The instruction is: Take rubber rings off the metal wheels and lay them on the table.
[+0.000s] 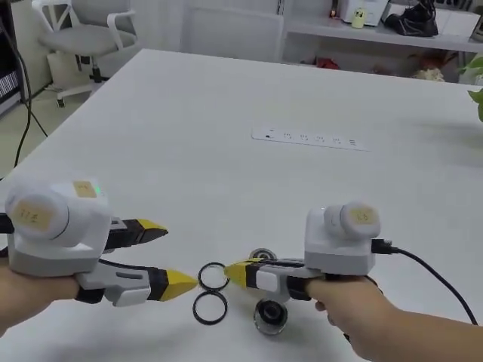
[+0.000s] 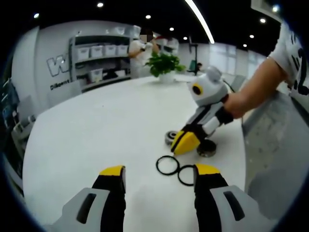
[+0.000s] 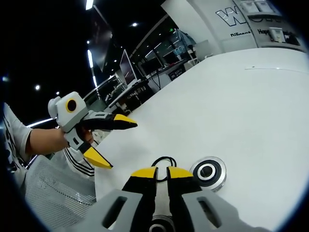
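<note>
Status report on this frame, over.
Left gripper open, empty. Right gripper shut, tip at one ring; second ring beside it, both on table. Two wheels by right gripper. Nothing in the way.

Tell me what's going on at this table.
A person works at a white table with a handheld gripper in each hand. Two black rubber rings lie flat on it, close to two metal wheels. The right gripper, jaws shut, has its tips at the edge of one ring; whether it pinches that ring is unclear. The left gripper hovers open beside the rings.
</note>
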A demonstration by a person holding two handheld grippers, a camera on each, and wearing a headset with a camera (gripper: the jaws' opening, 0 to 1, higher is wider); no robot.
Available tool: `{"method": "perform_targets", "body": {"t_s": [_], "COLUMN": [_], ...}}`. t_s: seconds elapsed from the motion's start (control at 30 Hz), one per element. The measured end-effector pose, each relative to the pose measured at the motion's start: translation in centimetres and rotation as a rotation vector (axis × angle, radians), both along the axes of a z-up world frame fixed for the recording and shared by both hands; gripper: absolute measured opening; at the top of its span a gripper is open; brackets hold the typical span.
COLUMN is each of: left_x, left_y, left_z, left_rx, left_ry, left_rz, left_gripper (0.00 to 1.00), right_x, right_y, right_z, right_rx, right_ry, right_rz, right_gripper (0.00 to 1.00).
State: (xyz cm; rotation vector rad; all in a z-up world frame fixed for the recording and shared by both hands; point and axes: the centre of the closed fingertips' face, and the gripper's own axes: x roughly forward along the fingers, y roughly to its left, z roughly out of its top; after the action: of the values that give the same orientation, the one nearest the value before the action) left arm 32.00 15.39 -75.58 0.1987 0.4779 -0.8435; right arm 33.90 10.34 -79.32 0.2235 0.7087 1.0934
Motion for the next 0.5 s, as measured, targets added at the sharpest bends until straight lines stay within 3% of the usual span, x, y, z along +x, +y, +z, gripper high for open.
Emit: {"method": "perform_targets", "body": {"t_s": [0.5], "left_x": [0.2], "left_y": [-0.8], "left_z": [1.1], "left_rx": [-0.003], "left_ry": [-0.016], "left_rz": [-0.012], "left_gripper": [0.58], "right_x": [-0.2], "right_y": [-0.6], "right_z": [2.7], "right_rx": [0.02], "right_ry": [-0.065], "right_rz": [0.025], "right_gripper": [0.14]}}
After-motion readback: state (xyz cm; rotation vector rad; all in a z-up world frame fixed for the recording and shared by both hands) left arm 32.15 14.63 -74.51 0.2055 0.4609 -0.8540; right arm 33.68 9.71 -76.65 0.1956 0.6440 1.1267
